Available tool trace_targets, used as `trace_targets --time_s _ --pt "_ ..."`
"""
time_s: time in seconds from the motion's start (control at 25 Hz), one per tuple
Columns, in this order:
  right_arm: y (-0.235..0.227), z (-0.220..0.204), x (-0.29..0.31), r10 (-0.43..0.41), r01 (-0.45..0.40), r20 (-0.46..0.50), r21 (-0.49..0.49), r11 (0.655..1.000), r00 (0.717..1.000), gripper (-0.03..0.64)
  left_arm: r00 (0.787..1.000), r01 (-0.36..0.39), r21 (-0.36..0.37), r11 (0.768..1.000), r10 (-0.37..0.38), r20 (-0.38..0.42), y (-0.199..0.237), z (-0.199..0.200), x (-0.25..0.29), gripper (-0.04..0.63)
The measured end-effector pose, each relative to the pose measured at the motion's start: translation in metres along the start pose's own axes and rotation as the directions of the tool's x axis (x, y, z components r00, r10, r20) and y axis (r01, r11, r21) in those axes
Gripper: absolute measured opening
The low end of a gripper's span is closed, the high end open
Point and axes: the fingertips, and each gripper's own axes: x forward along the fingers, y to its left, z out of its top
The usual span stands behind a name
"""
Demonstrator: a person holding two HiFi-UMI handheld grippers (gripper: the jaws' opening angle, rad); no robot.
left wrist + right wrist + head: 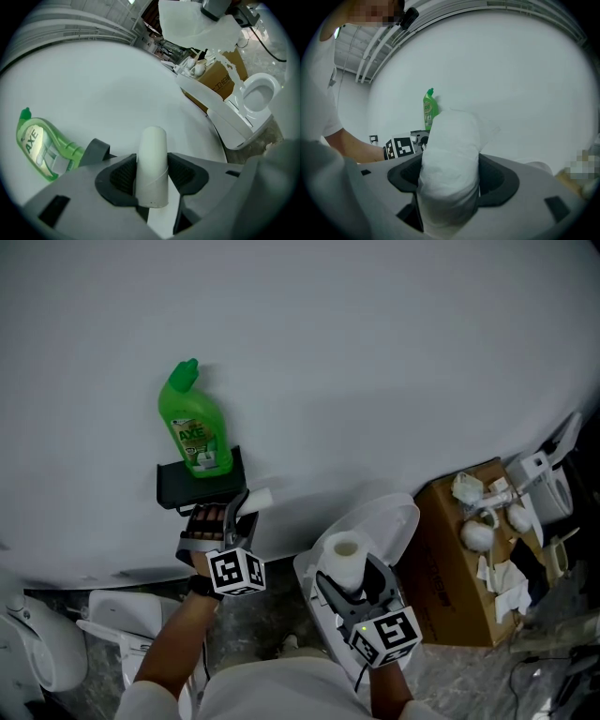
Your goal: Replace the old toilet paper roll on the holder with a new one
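Two tools show in the head view, in front of a plain white wall [375,352]. The left tool [241,512] grips an empty tube [256,500] just beside the black holder [192,486], where a green bottle [194,423] sits. The right tool [352,582] holds the new roll [343,559] over a white toilet [389,521]. A cardboard box [450,587] holds white bits [478,535]. In the left gripper view, the jaws pinch the tube. In the right gripper view, the jaws squeeze the soft roll.
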Motion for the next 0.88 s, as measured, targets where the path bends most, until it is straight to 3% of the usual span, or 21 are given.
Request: trace_targets --time_s 0.52,0.88 --pt "-0.004 -0.002 -0.020 -0.036 0.036 0.006 0.009 0.999 0.999 0.327 0.998 -0.034 -0.028 0.999 0.035 0.052 0.001 0.028 0.002 0.204" --pt "-0.012 -0.003 -0.033 -0.086 0.086 0.010 0.010 0.996 0.996 0.327 0.970 -0.026 -0.032 0.999 0.033 0.242 0.000 0.089 -0.016 0.204"
